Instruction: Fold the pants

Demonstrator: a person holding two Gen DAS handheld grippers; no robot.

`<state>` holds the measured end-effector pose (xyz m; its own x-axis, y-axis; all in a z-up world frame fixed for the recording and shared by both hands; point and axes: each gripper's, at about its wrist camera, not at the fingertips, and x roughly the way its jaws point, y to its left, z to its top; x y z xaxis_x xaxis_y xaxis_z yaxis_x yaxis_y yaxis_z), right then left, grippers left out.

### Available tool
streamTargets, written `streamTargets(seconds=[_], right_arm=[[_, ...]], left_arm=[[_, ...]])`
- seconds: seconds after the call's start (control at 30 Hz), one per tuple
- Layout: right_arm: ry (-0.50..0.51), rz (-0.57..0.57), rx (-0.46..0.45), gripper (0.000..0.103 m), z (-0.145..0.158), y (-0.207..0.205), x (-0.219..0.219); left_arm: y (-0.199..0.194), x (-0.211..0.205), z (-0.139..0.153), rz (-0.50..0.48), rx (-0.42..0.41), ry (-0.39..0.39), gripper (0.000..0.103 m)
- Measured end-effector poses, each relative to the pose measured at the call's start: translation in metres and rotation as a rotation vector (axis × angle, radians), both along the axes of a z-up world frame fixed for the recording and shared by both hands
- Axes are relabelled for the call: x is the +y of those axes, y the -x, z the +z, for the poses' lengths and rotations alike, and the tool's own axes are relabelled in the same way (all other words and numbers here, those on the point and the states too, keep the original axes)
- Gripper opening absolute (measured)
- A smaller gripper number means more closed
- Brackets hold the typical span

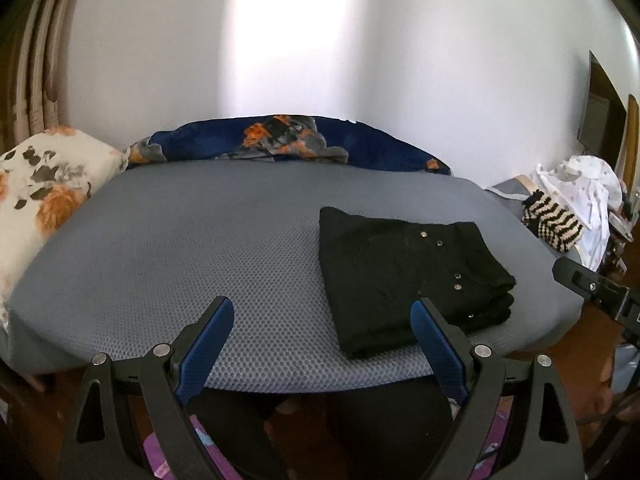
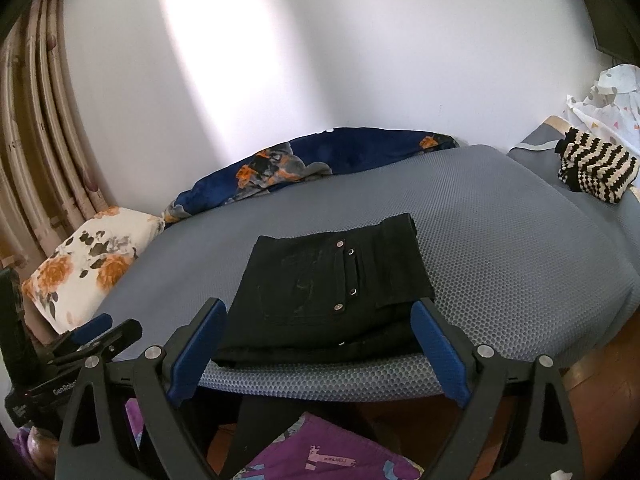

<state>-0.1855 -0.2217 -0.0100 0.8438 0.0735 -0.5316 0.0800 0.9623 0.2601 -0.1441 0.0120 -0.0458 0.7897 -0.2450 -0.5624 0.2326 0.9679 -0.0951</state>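
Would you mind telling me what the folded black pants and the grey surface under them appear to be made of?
The black pants look like matte denim or heavy cotton twill: thick folded layers, stitched seams and small shiny metal rivets. The grey mattress cover looks like a woven mesh textile, judging by its regular honeycomb dimples and dull sheen; the exact fibre cannot be told.

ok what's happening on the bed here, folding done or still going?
Looks done or nearly so. The black pants lie folded into a compact stack near the front edge of the grey mattress. A person holds a gripper in each hand; the left gripper and the right gripper are both open, holding nothing, hanging at the bed's near edge. The right one frames the stack without its pads pressing on it. A floral pillow and a blue blanket sit at the far side.
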Motion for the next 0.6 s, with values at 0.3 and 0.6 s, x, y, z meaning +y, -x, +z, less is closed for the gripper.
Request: streamTargets(seconds=[0.3,0.6], right_arm=[[-0.019,0.008,0.027,0.093,-0.006,-0.01,-0.002],[-0.042,0.031,0.078,0.094,-0.016,-0.018,0.001]], left_arm=[[0.004,-0.026,-0.007,-0.05,-0.012,-0.14,0.09],[-0.011,-0.029,-0.009,-0.032,0.041,-0.183,0.09]])
